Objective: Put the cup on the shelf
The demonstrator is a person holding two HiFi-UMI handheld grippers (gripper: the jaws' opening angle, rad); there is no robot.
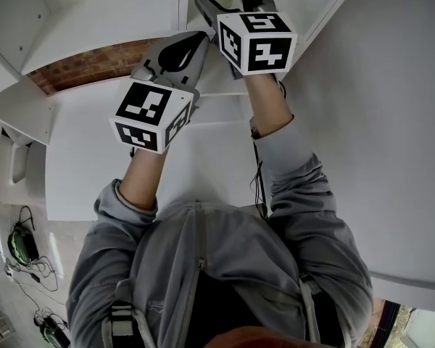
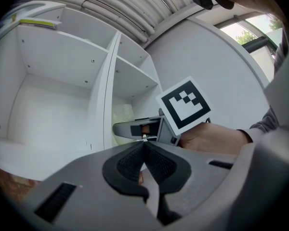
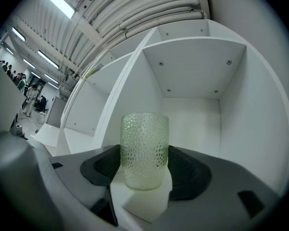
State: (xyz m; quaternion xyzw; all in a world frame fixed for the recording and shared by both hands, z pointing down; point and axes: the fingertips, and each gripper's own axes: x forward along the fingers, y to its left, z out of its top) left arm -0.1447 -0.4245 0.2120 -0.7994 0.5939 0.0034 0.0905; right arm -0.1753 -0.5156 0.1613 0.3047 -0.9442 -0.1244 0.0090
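In right gripper view only, dimpled cup [image 3: 144, 150] within right hand-held gripper [image 3: 144, 163].

The left gripper [image 2: 144, 147] and right gripper [image 3: 143, 150] are grey with black ribbed pads [image 2: 127, 165]. White, black-marked cubes [image 1: 154, 114] sit behind the jaws. The person wears a grey zipped hoodie [image 1: 239, 259].

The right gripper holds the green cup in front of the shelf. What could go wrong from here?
1. The cup is clamped only at its sides by the right gripper. It looks like glass, so it might slip or tip if the jaws open before it stands on the shelf.
2. The left gripper, shut and empty, hangs close beside the right one and could bump it.
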